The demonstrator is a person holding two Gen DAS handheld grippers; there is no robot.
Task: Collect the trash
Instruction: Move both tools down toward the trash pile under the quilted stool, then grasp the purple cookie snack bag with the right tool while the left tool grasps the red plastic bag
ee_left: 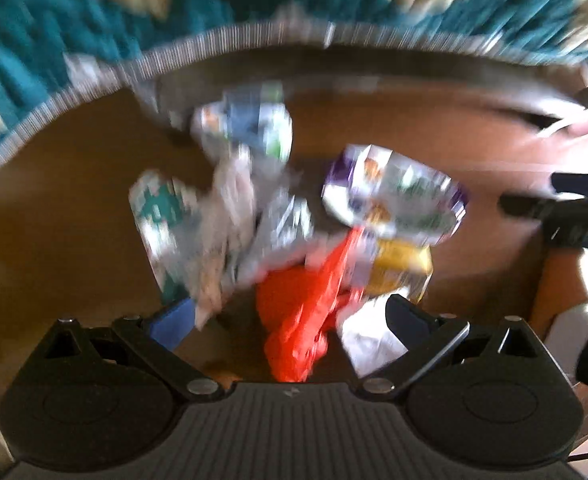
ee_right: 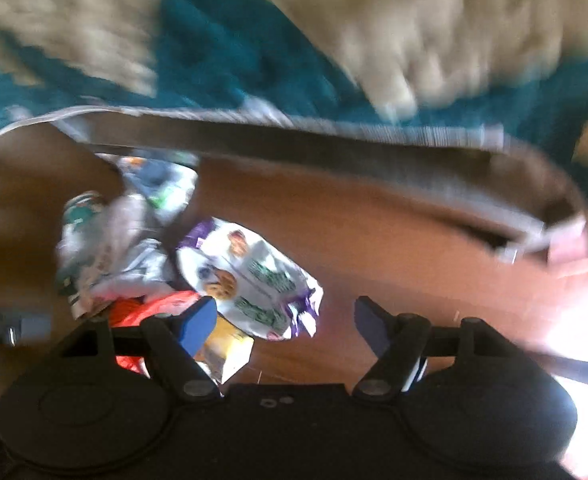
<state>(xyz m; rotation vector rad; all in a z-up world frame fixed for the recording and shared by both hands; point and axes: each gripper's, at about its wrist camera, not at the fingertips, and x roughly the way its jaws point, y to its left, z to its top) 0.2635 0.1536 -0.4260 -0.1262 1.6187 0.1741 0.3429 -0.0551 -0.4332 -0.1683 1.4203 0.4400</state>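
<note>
I look down into a cardboard box (ee_left: 74, 184) sitting on a teal and beige rug (ee_left: 54, 40), with the trash heaped on its floor. My left gripper (ee_left: 290, 320) is spread wide and holds nothing; the orange bag (ee_left: 302, 320) lies directly between its fingers, long axis running away from me toward the purple-and-white cookie packet (ee_left: 394, 192). My right gripper (ee_right: 286, 316) is also released and empty, and that same cookie packet (ee_right: 254, 276) sits just ahead and left of its centre, slanting down to the right. I judge the left gripper nearer the heap; both views are blurred.
</note>
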